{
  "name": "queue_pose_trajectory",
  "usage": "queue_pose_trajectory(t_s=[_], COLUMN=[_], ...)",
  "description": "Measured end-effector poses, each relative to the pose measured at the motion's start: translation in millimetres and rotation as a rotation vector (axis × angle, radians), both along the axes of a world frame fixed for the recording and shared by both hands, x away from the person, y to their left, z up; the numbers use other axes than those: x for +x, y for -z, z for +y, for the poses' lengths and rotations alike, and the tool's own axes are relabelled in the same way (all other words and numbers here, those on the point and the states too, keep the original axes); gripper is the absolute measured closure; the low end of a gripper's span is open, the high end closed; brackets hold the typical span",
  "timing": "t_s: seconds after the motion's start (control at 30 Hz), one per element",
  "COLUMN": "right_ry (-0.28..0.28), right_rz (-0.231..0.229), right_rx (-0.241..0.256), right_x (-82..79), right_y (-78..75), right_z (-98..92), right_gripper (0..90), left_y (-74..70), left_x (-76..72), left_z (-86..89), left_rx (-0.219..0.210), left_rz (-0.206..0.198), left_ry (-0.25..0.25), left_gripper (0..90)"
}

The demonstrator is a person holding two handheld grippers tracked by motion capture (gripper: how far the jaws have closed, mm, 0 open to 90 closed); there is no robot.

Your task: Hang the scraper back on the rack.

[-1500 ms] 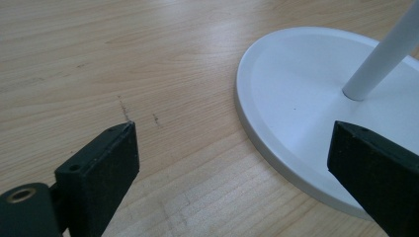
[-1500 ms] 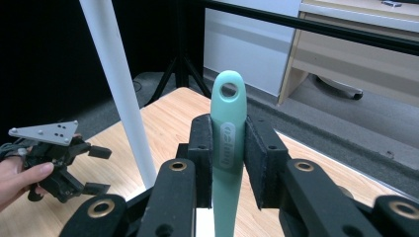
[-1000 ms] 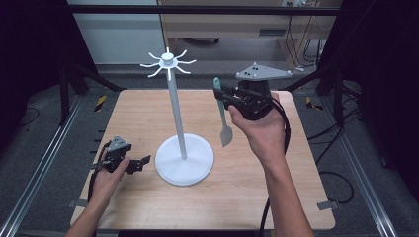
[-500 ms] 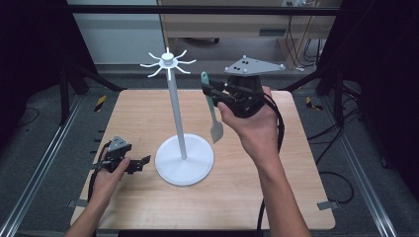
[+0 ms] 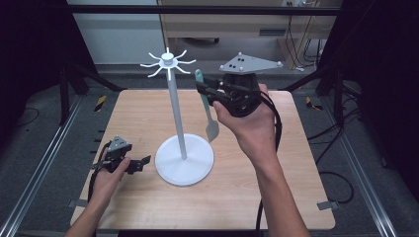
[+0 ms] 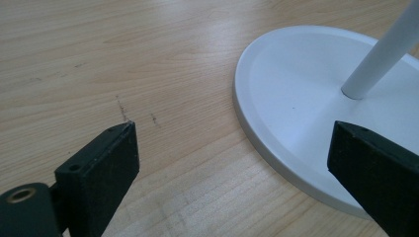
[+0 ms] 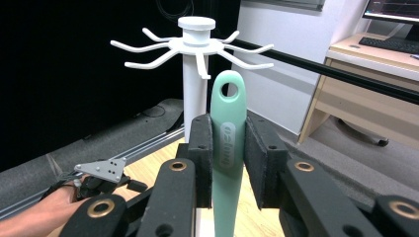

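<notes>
Comparing the high view with a second ago, the right gripper point(image 5: 206, 90) has carried the mint-green plastic spatula point(image 5: 207, 111) up and leftward until its handle top stands just beside the white hook-topped metal stand point(image 5: 170, 94), while the left gripper point(image 5: 141, 162) rests unmoved on the wooden table point(image 5: 296, 163). Left gripper view: jaws spread wide, empty, beside the stand's base point(image 6: 296, 98). Right gripper view: jaws clamped on the spatula handle point(image 7: 228, 143), its hanging hole just below a hook, so hanging appears imminent.

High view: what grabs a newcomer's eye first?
The tall white hook stand at the table's middle, its ring of hooks at the top. Next, the right gripper, raised beside those hooks and shut on a green spatula that hangs blade down; the right gripper view shows its handle hole just below a hook. The left gripper rests open on the table by the stand's base.
</notes>
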State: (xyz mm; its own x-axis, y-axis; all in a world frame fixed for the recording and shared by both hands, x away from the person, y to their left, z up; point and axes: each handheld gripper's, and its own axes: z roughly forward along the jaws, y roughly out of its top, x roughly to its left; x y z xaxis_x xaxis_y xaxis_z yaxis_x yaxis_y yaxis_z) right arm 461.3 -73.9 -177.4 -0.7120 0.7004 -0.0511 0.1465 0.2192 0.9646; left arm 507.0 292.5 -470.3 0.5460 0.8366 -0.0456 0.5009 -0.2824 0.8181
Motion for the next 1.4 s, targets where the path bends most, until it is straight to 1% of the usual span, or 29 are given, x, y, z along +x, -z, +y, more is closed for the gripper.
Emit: queue_pose_trajectory(t_s=[0.77,1.4], right_ry=[-0.028,-0.044], right_rz=[-0.003,0.015], right_rx=[0.004,-0.004], right_x=[0.0,5.5], right_y=[-2.5,-2.8], right_z=[4.7,10.6], right_gripper=[74.5,74.4], left_y=[0.1,0.1], left_x=[0.1,0.1], left_z=[-0.1,0.1], left_rx=[-0.002,0.0], left_rz=[0.001,0.002], left_ry=[-0.001,-0.002], left_gripper=[5.4,5.4])
